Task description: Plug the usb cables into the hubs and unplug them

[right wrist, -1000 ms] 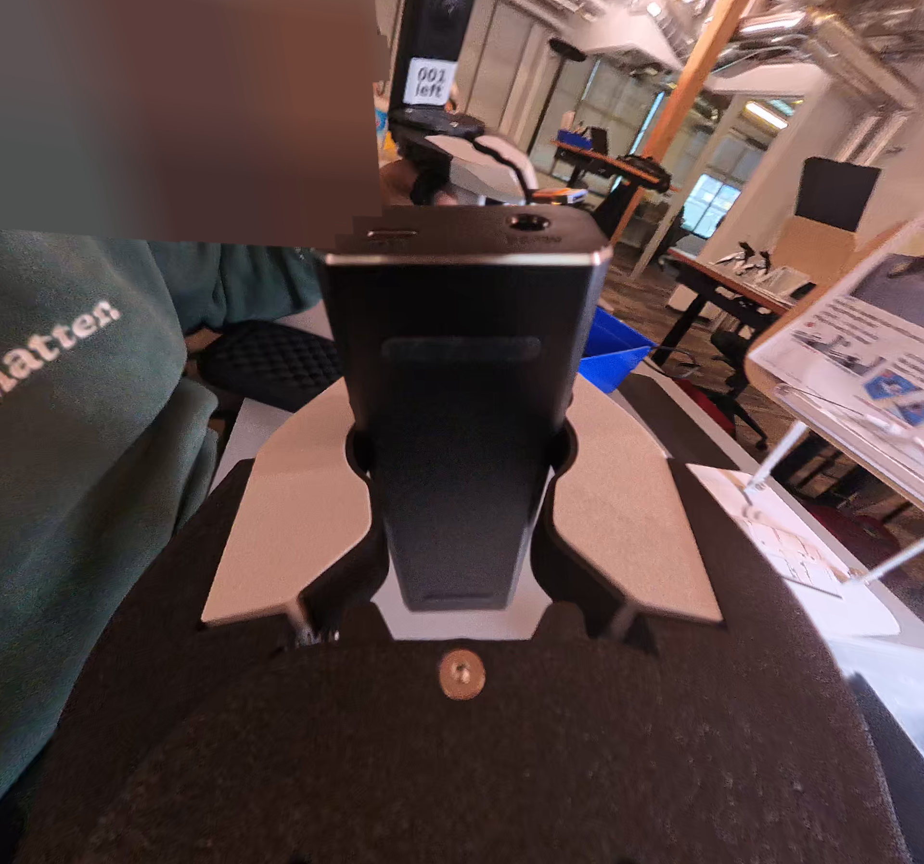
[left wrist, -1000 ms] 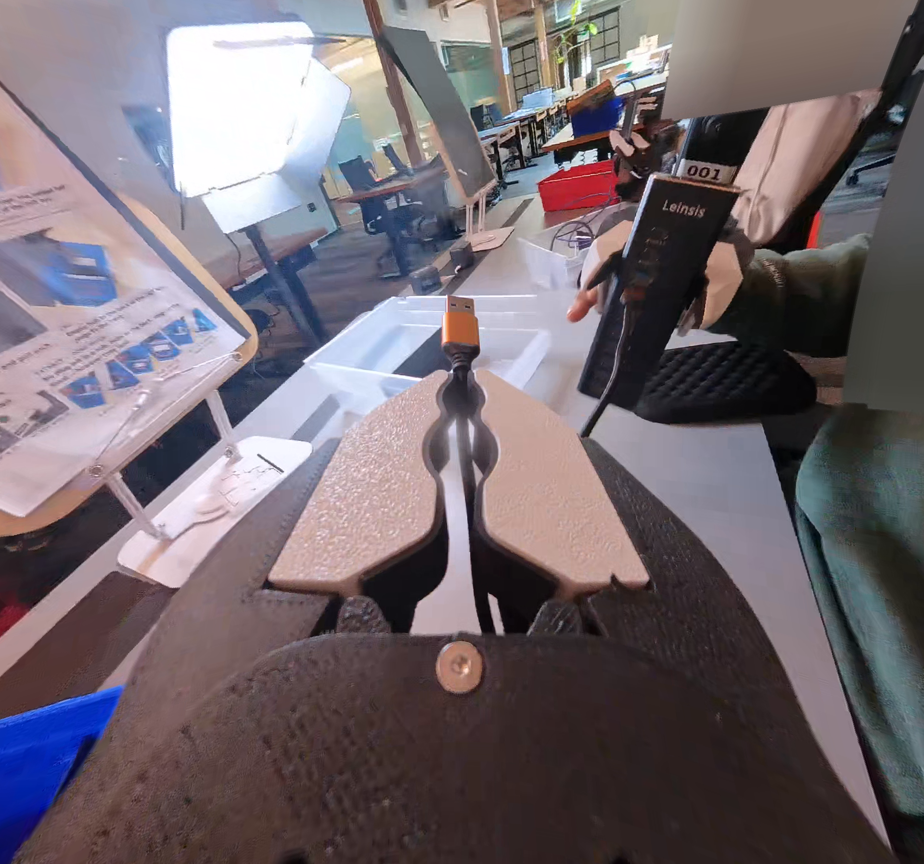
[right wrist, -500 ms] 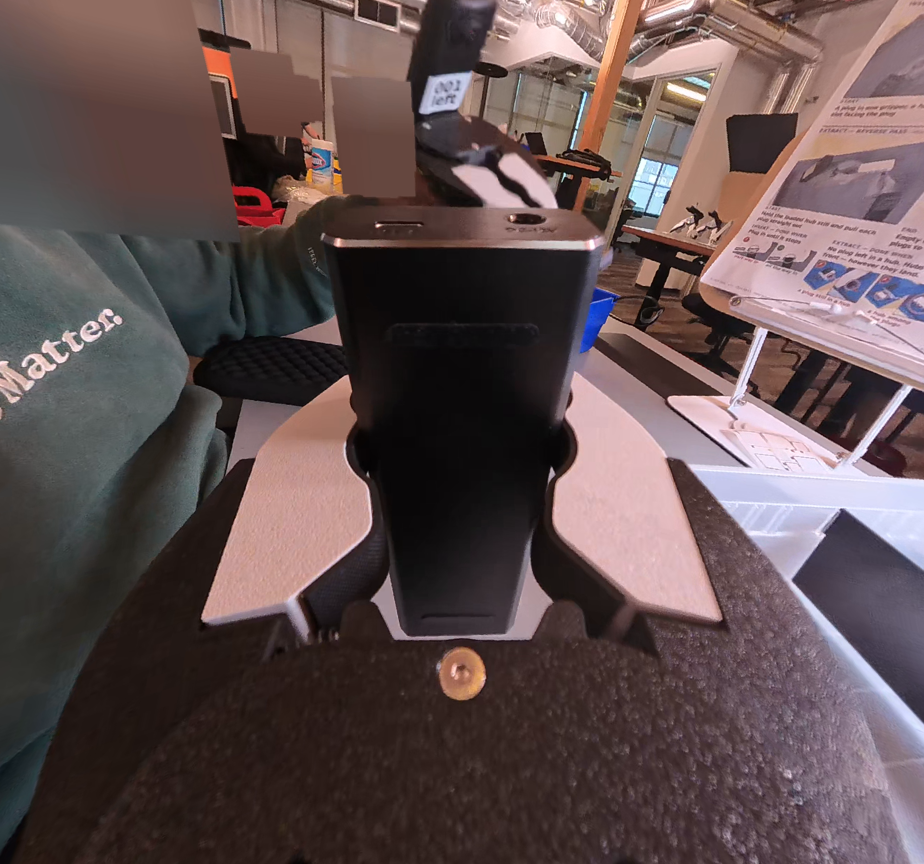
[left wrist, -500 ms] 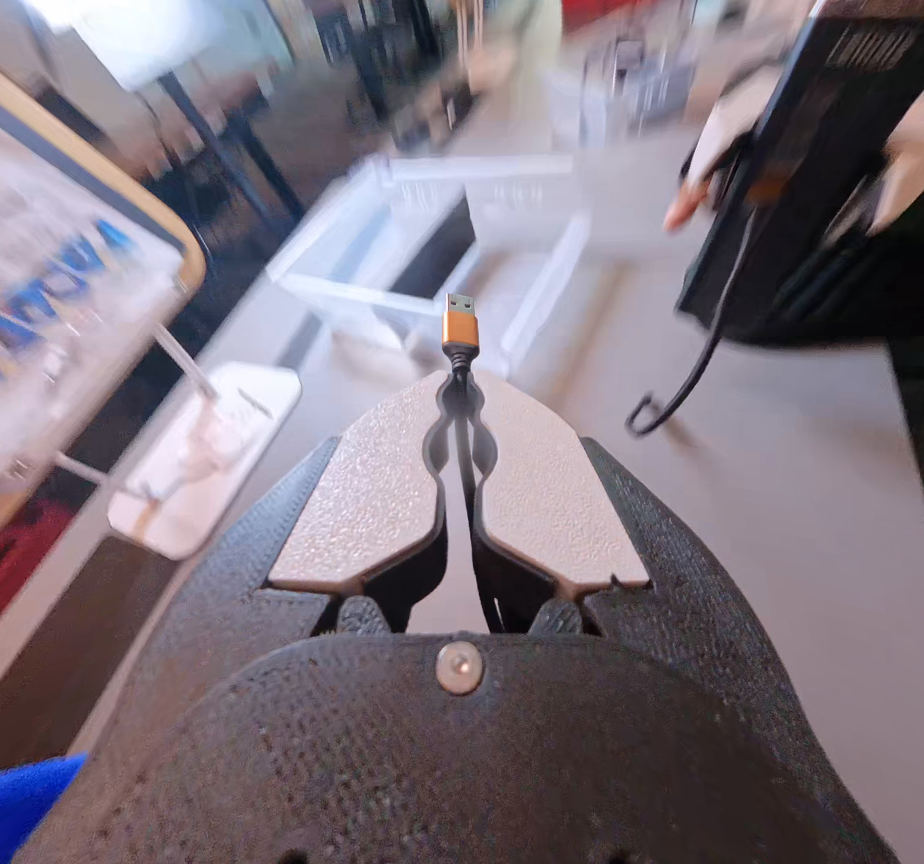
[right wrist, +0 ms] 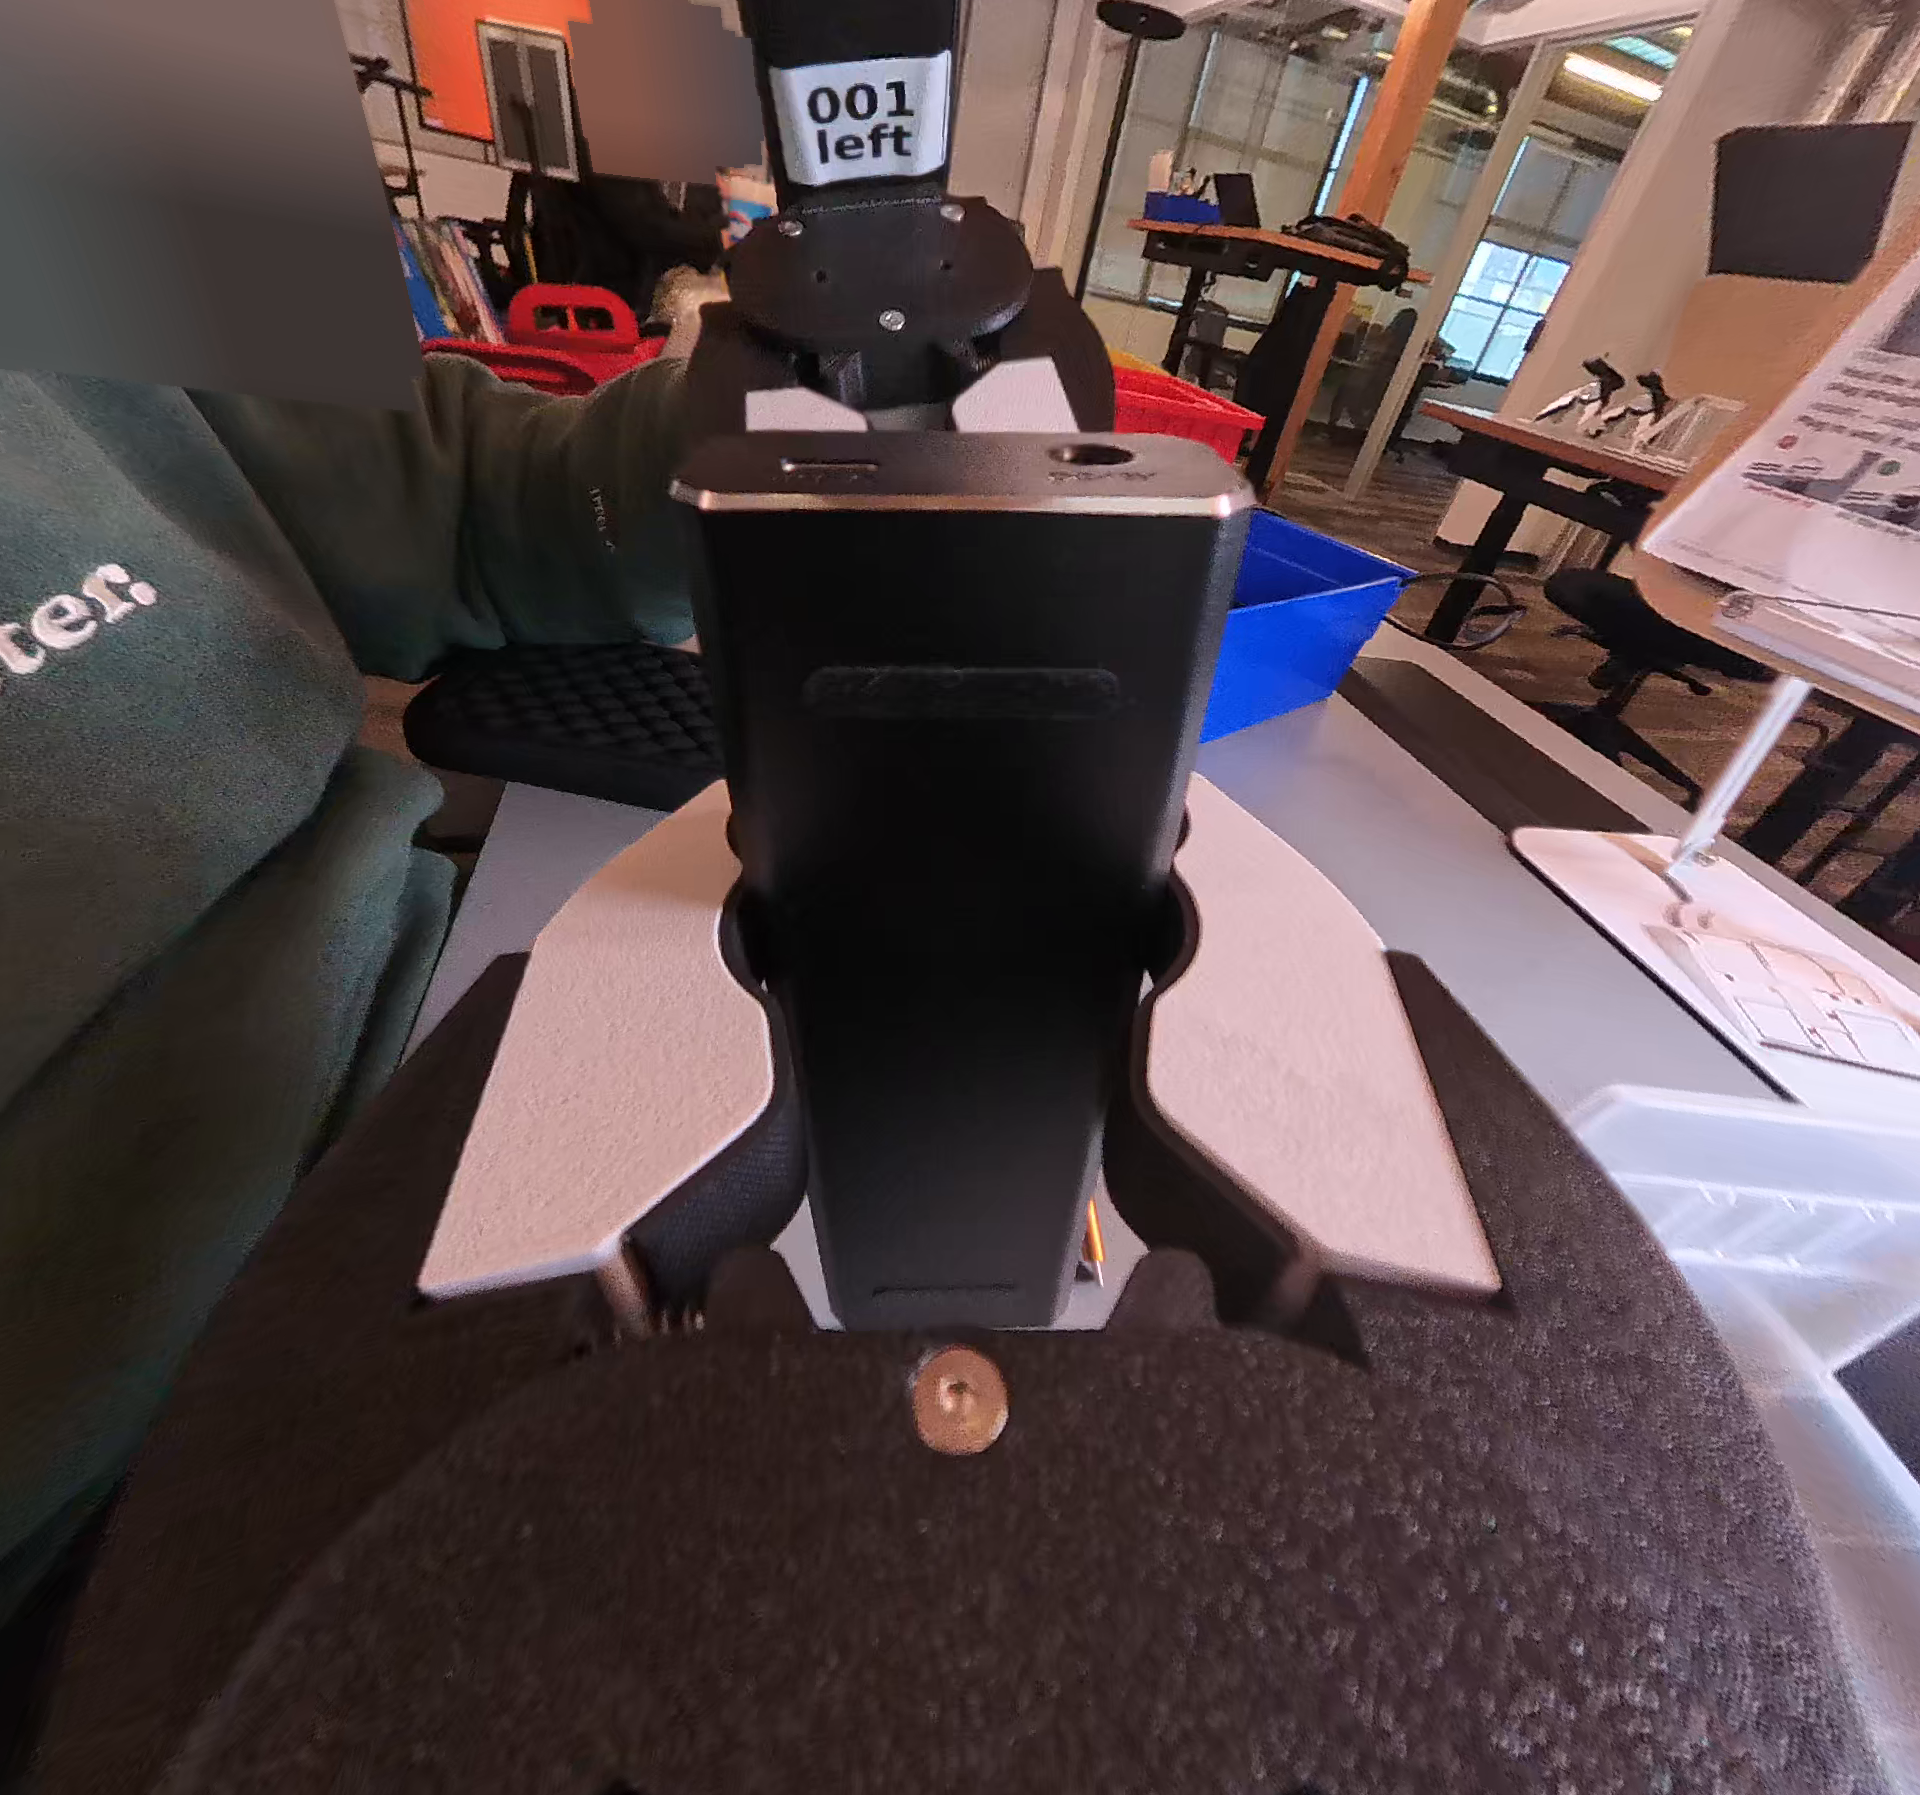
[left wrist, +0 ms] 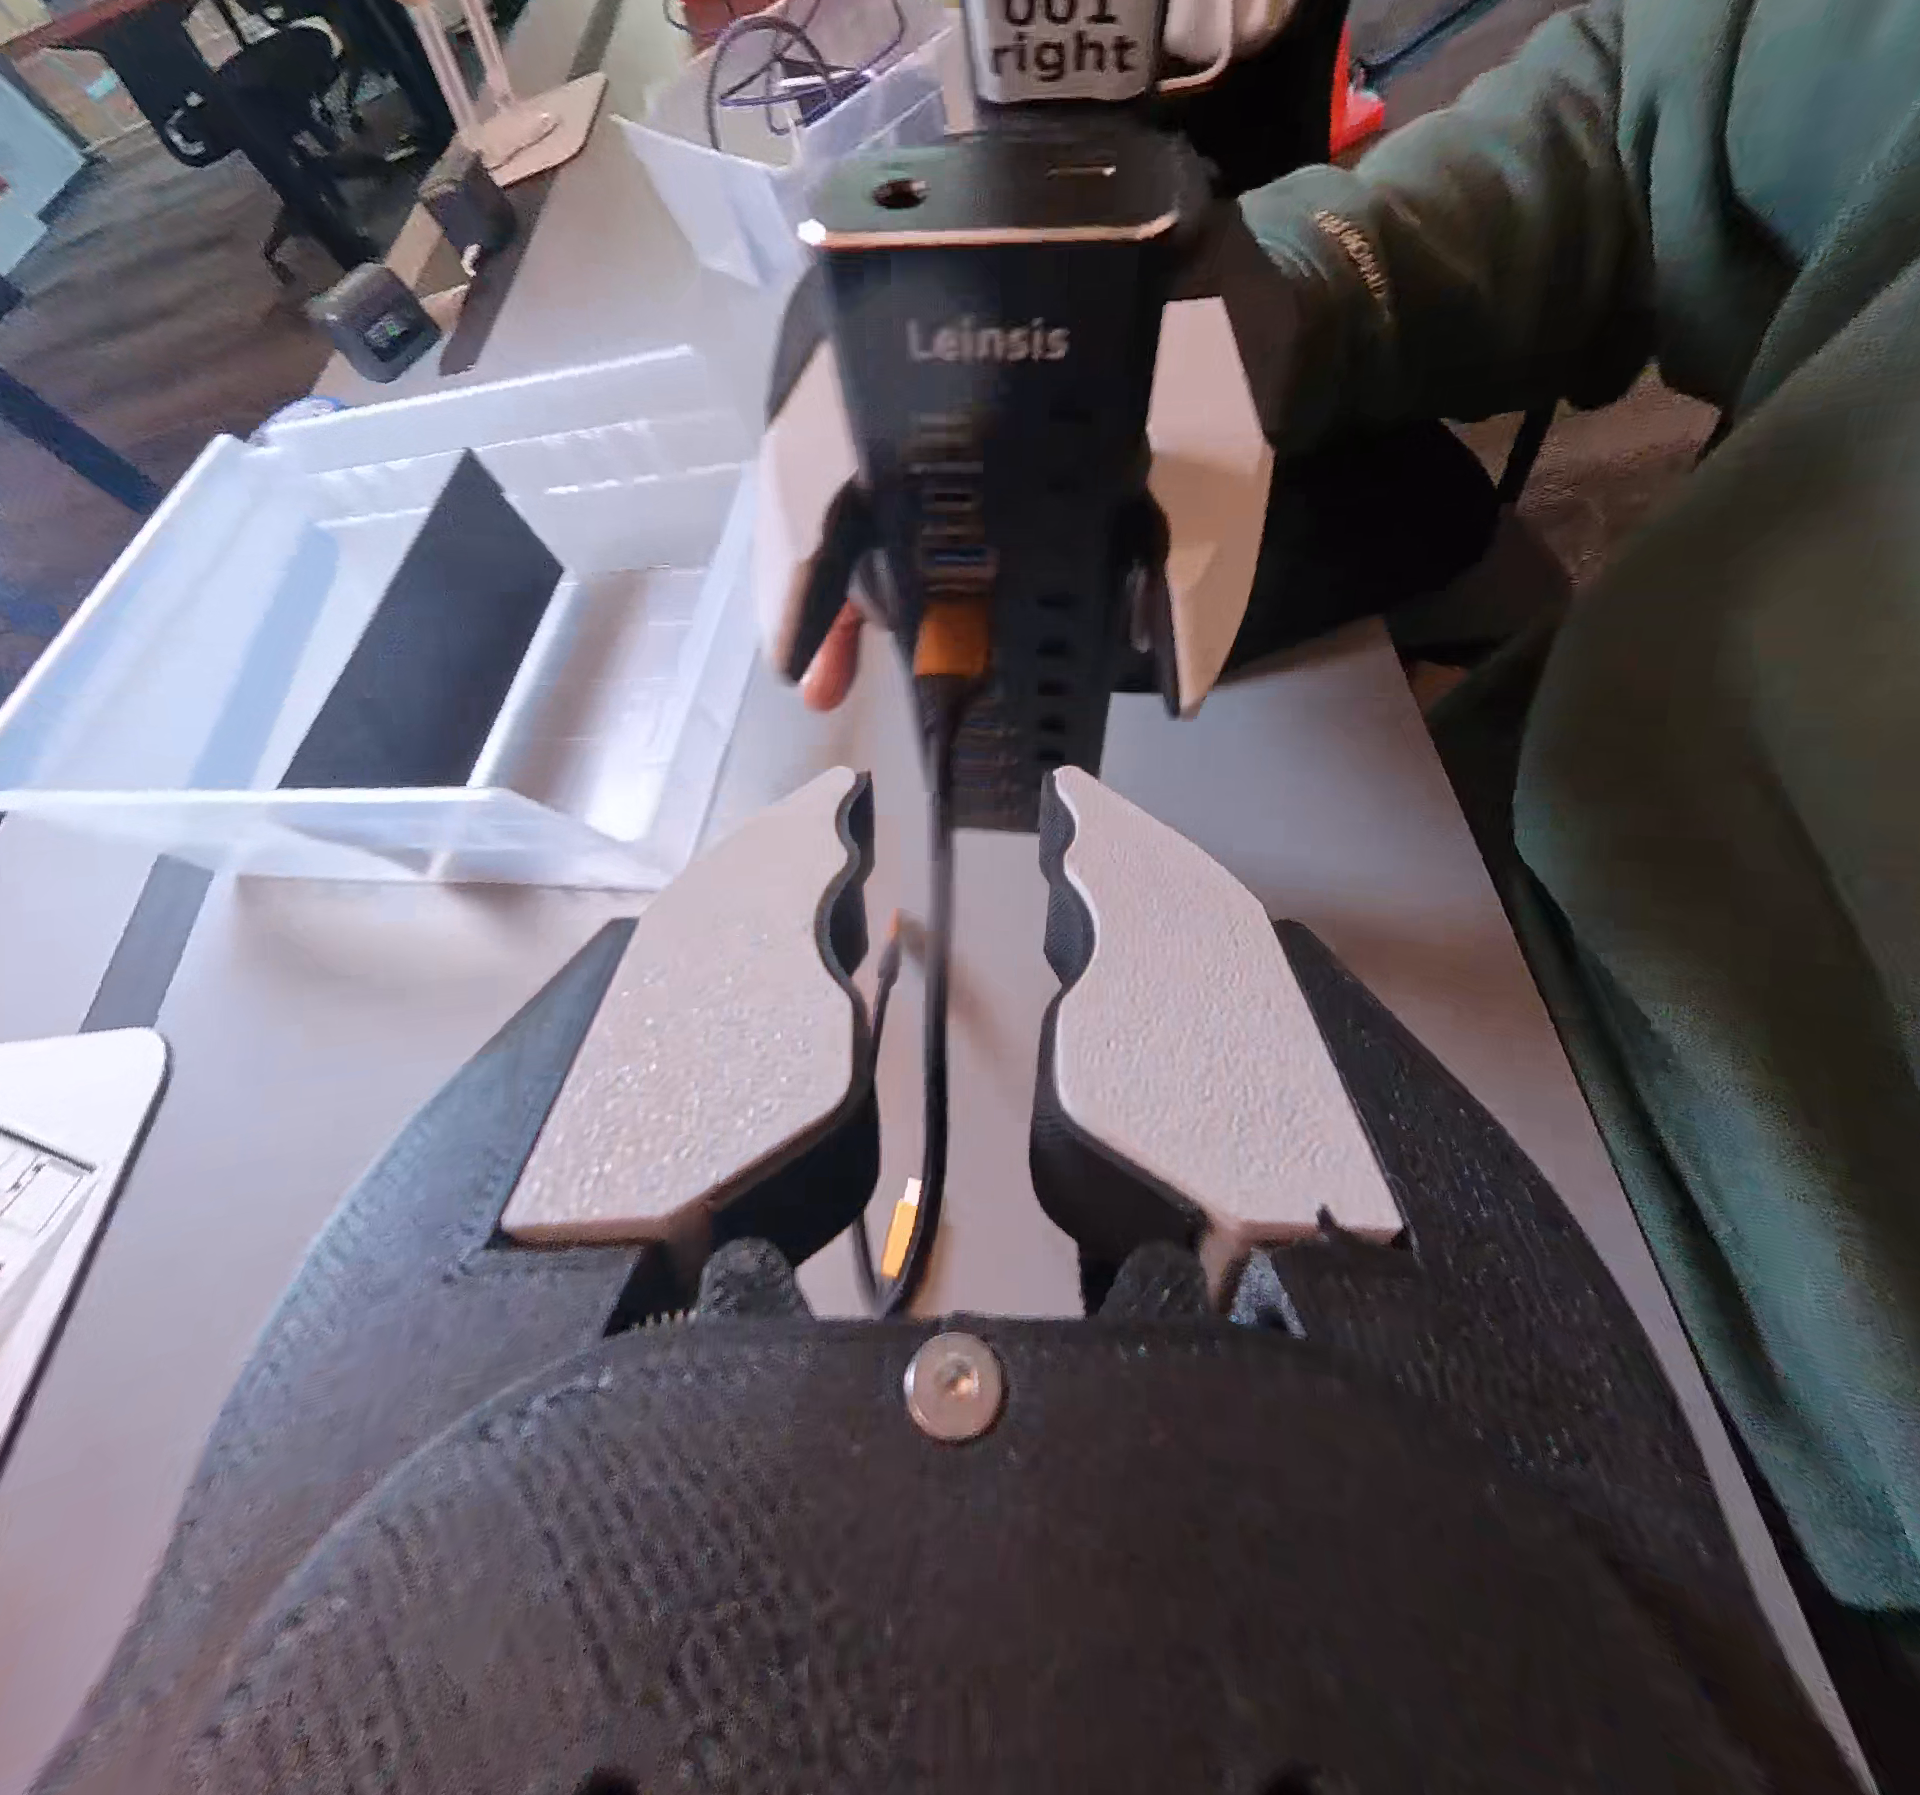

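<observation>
Closest in the left wrist view, the left gripper (left wrist: 956, 810) has its two grey fingers (left wrist: 717, 1028) spread apart, holding nothing. A thin black cable (left wrist: 940, 914) runs loose through the gap between them, touching neither. Its orange plug (left wrist: 951, 639) sits in a port on the face of a black hub (left wrist: 997, 415) just beyond the fingertips.

The hub stands upright above the grey surface (left wrist: 1299, 841), clamped at its sides by the right gripper (right wrist: 961, 898). In the right wrist view those fingers (right wrist: 623, 1049) are closed against the hub's plain back.

To the left of the hub, a clear plastic tray (left wrist: 312, 800) rests on the surface with a flat black box (left wrist: 416, 633) in one compartment. Bare surface lies between the tray and the grippers. The surface's right edge meets a person's green sleeve (left wrist: 1507, 218).

Farther back, a clear bin (left wrist: 831, 83) holds a coiled purple cable (left wrist: 774, 62).
</observation>
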`<state>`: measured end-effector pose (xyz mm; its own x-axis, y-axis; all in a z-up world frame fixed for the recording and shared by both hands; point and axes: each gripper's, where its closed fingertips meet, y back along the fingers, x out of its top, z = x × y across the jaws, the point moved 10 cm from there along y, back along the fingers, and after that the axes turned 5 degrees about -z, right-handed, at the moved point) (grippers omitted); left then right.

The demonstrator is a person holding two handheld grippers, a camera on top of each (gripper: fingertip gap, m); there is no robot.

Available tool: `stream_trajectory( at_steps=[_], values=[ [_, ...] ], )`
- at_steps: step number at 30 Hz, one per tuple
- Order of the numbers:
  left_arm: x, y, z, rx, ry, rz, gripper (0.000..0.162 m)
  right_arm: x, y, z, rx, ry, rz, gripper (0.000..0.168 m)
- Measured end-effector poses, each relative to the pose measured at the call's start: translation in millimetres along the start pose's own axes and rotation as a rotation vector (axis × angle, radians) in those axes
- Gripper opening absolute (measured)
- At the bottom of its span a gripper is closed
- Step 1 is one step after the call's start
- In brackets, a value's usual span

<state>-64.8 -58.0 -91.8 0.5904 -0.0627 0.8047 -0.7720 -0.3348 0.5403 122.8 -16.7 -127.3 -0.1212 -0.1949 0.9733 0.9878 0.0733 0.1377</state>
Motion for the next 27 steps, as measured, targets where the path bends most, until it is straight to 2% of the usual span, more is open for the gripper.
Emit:
stream_trajectory(
  at_steps=[5, 10, 21, 27],
  values=[
    [-6, -3, 3, 0.040, 0.000, 0.022, 0.009, 5, -19, -3, 0.022, 0.049, -0.021, 0.072],
    [-15, 3, 6, 0.038, -0.002, -0.031, 0.007, 3, -31, -5, 0.046, 0.076, -0.062, 0.074],
    [-27, 29, 21, -0.007, 0.048, 0.052, 0.007, 1, -46, -19, 0.141, 0.062, -0.067, 0.071],
    [-28, 37, 25, 0.004, 0.048, 0.075, 0.005, 4, -46, -23, 0.120, 0.090, -0.058, 0.072]
  ],
)
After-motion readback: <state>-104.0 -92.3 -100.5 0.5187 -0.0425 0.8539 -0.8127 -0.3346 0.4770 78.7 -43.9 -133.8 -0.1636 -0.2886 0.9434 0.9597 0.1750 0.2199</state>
